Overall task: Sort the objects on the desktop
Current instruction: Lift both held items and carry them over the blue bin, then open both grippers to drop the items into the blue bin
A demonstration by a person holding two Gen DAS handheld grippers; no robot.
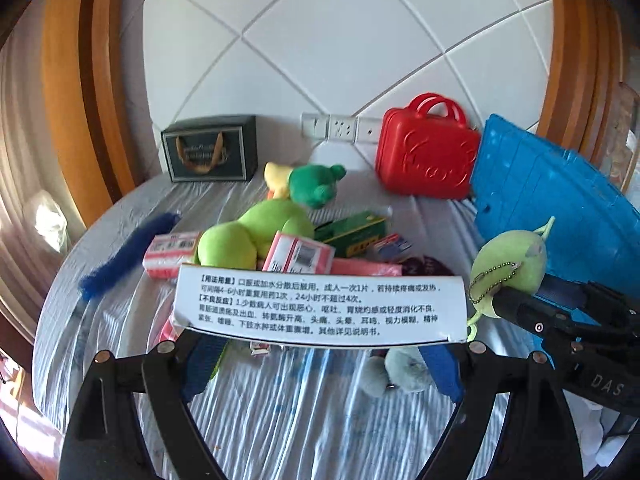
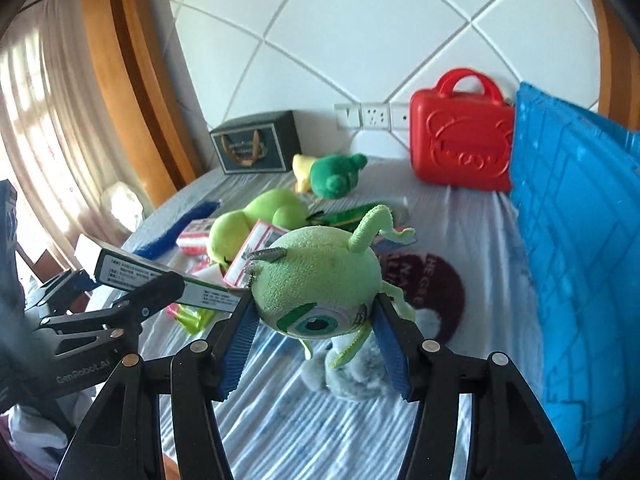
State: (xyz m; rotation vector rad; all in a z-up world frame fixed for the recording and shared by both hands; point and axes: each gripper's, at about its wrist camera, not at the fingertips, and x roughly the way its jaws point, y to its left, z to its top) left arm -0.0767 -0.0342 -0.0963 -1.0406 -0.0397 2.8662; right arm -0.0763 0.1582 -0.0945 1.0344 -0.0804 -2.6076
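My left gripper (image 1: 320,344) is shut on a white medicine box (image 1: 320,304) printed with black text, held above the table. The box also shows in the right wrist view (image 2: 168,276). My right gripper (image 2: 316,320) is shut on a green one-eyed plush toy (image 2: 316,284), held above the table. That plush shows in the left wrist view (image 1: 508,264). A pile lies on the striped tablecloth (image 1: 280,408): a lime plush (image 1: 248,236), a green and yellow plush (image 1: 308,184), pink packets (image 1: 172,254), a green box (image 1: 352,232).
A blue crate (image 2: 580,260) stands at the right. A red toy suitcase (image 2: 460,148) and a dark gift box (image 2: 256,148) stand at the back by the wall. A blue fuzzy strip (image 1: 124,256) lies at left. A grey fluffy thing (image 2: 352,372) lies under my right gripper.
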